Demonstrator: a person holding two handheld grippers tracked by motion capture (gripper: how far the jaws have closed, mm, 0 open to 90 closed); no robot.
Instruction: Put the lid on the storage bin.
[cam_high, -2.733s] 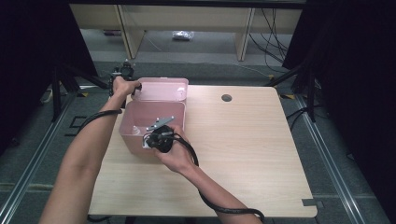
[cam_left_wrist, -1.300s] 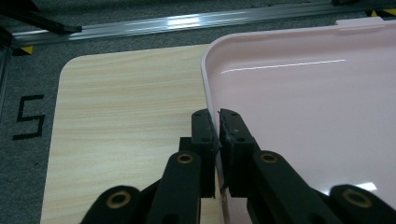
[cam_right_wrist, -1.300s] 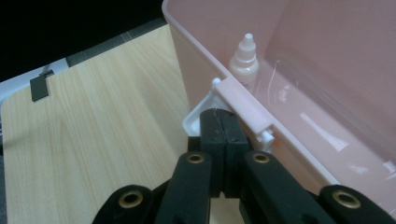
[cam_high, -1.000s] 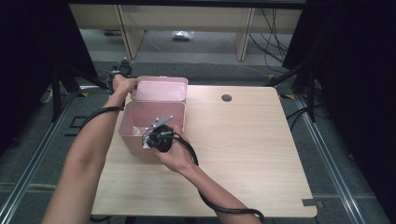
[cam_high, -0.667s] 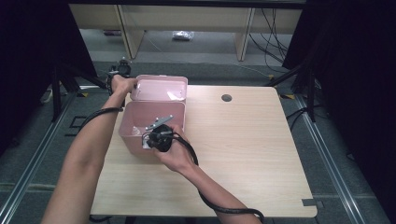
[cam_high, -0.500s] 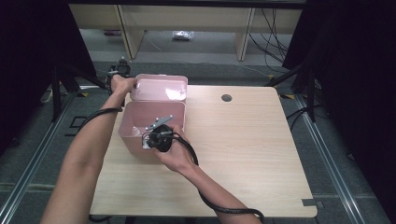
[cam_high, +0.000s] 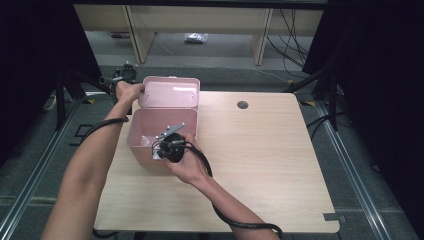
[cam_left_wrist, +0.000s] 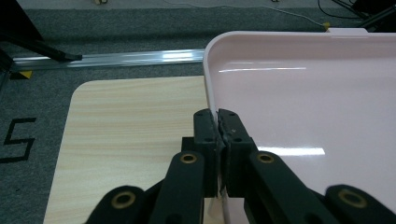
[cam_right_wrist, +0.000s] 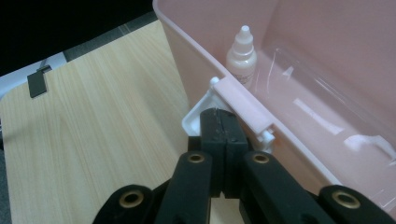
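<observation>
A pink plastic box (cam_high: 145, 137) stands at the table's left with its lid (cam_high: 170, 92) swung up and back. In the left gripper view my left gripper (cam_left_wrist: 218, 116) is shut on the lid's (cam_left_wrist: 303, 102) thin side rim. A hand holds it behind the box's far left corner (cam_high: 125, 80). My right gripper (cam_right_wrist: 218, 113) is shut, its tips resting against the white latch (cam_right_wrist: 192, 122) on the box's front wall. It is also at that wall (cam_high: 169, 147) in the high view. Inside the box stands a small white dropper bottle (cam_right_wrist: 242, 53).
The light wooden table (cam_high: 260, 160) stretches bare to the right of the box, with a round cable hole (cam_high: 242, 105) near its far edge. Dark stands and floor rails surround the table. Both forearms reach in from the lower left.
Hardly anything: the left hand with the lid's rim has shifted only slightly. The right gripper has stayed at the latch.
</observation>
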